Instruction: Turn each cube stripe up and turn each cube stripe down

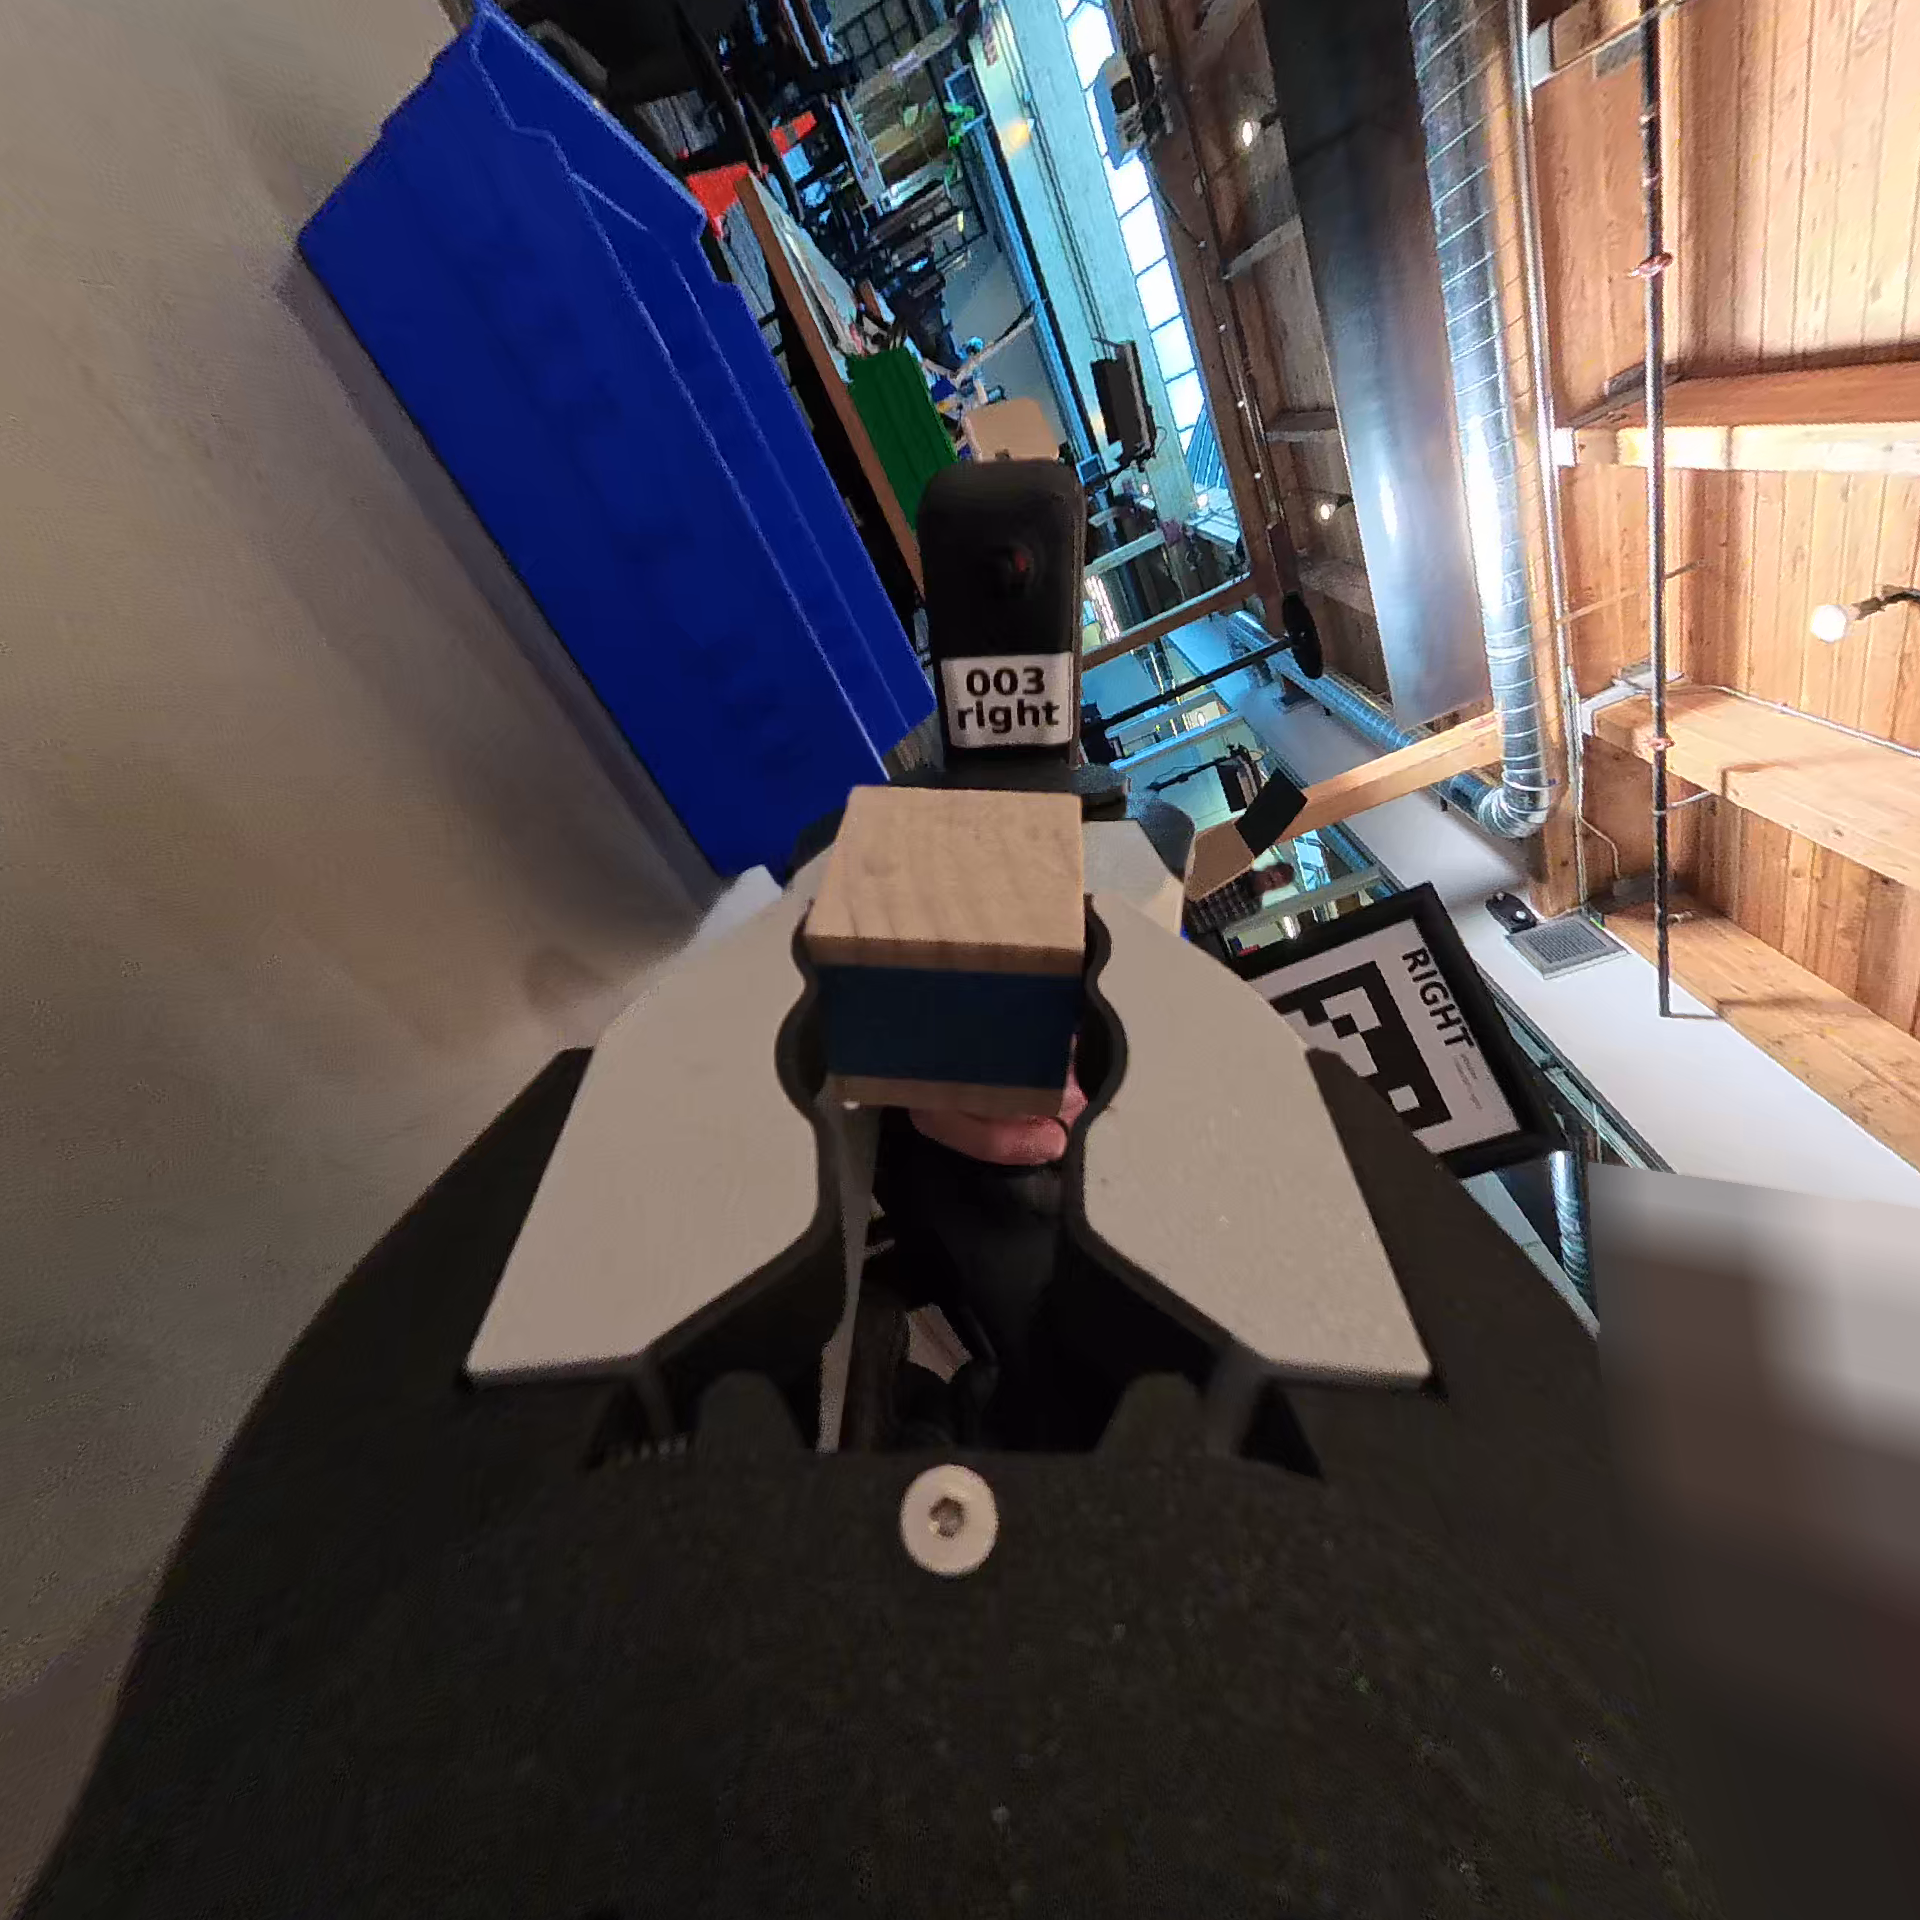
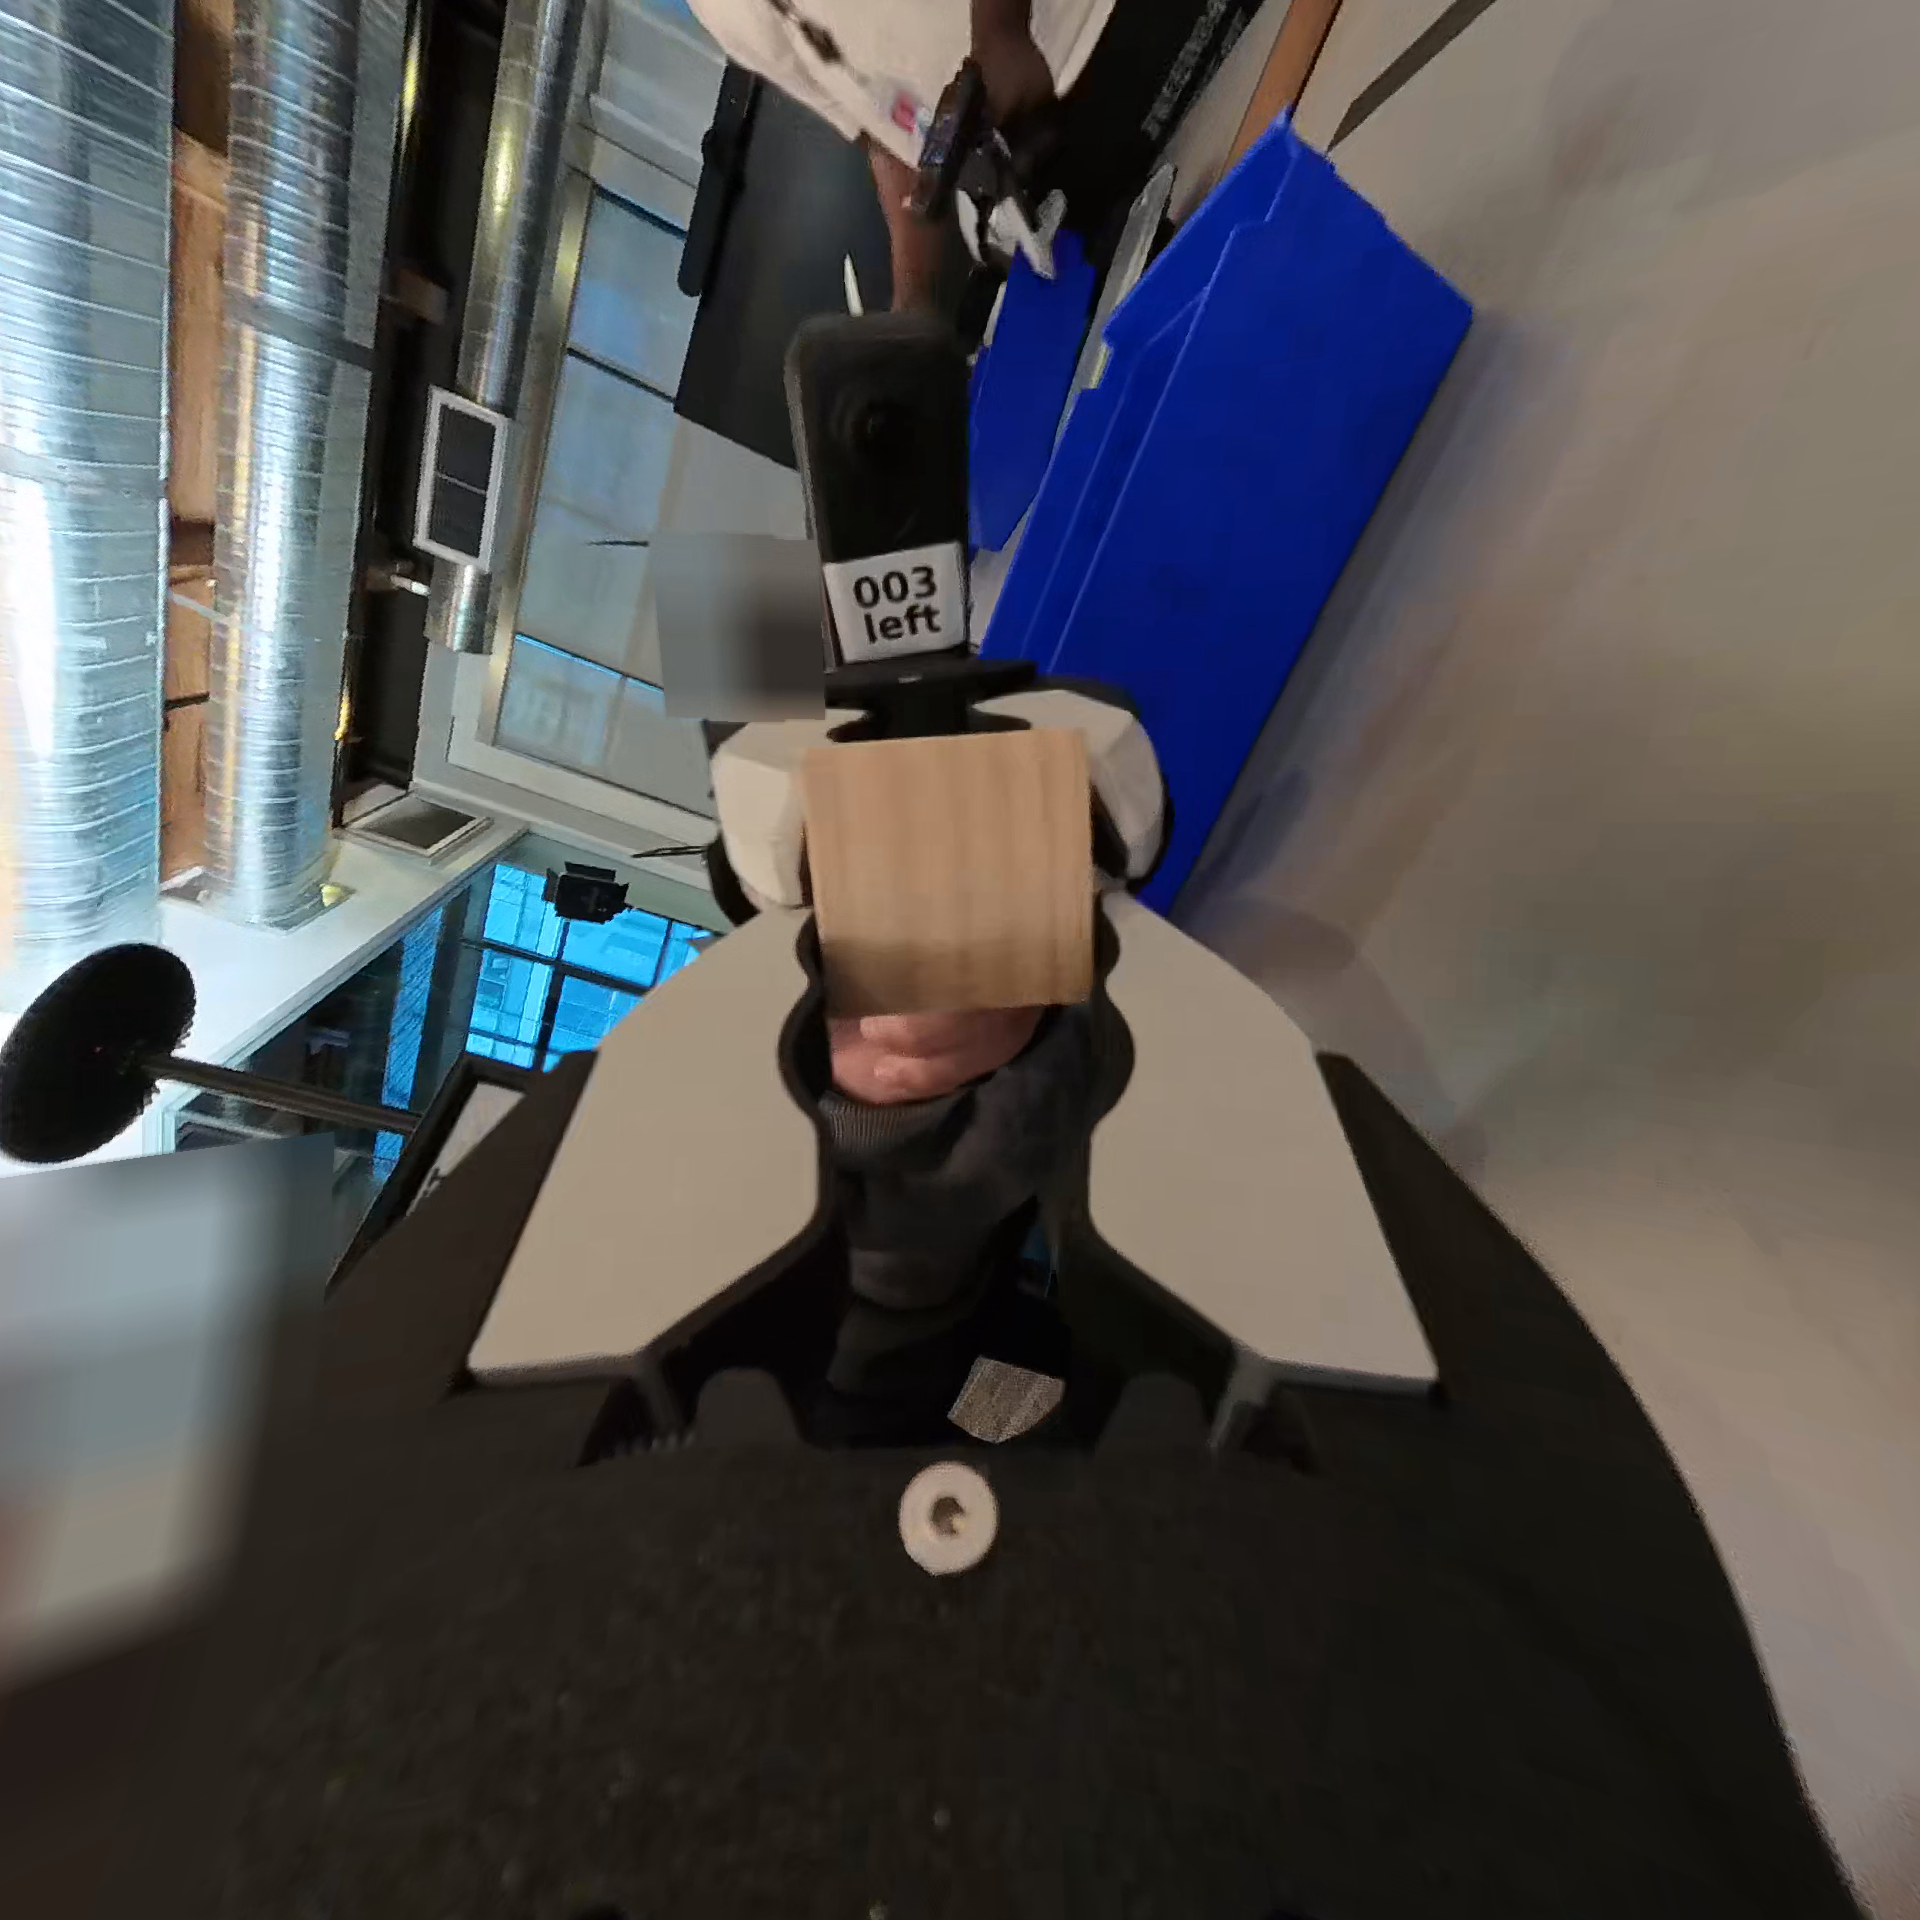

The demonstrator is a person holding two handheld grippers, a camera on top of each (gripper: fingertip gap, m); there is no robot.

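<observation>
Your left hand-held gripper and right hand-held gripper both pinch one wooden cube, lifted beside the blue bin; only the left wrist view shows its blue stripe.

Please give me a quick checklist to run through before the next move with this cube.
1. Left tool closed on the cube: ok.
2. Right tool also closed on that cube: ok, its tips pinch the opposite end.
3. Blue stripe located: ok, it is on the face toward the left tool's camera.
4. Stripe turned up or down: not ok, it appears to face sideways, with the table off to one side.
5. Clearance from the blue bin: ok, it sits apart from the cube.
6. Other cubes' whereabouts: cannot tell, none in view.
</observation>
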